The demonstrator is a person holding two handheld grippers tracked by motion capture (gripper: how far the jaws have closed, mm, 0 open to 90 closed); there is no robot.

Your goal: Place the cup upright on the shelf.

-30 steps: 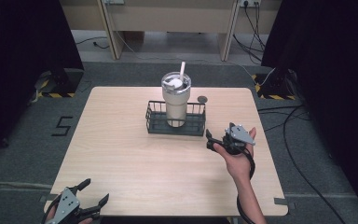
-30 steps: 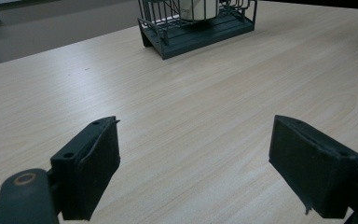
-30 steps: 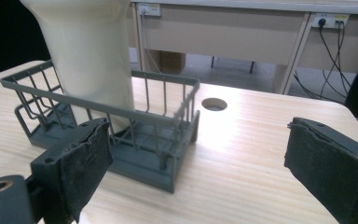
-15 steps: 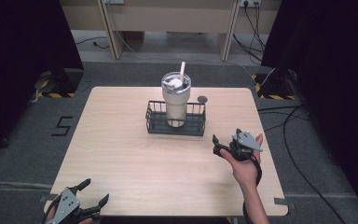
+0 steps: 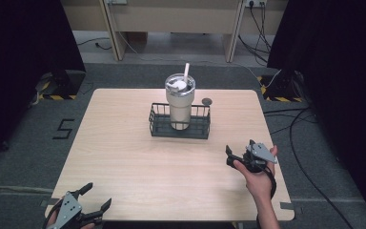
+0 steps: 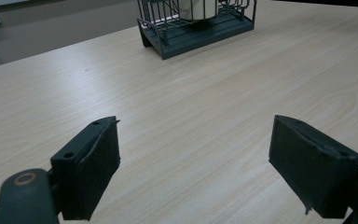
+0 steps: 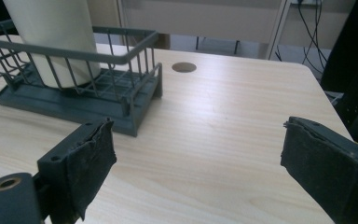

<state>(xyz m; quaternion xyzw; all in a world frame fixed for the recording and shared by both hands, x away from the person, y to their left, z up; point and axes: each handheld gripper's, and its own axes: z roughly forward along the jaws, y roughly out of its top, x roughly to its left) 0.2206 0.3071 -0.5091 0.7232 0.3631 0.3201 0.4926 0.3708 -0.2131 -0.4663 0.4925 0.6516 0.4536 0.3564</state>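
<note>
Standing in basket (image 5: pixel 179 126): tumbler (image 5: pixel 180 101), apparently upright.
Right gripper (image 7: pixel 196 172): jaws apart, empty, near basket.
Left gripper (image 6: pixel 193 163): jaws apart, at the table (image 5: pixel 124 157) near edge.

Round hole (image 5: pixel 207 101) in table (image 5: pixel 124 157) — cables (image 5: pixel 310 119) on floor.

Bright, even overhead light on the table (image 5: pixel 124 157), dark surroundings, soft overall focus.
</note>
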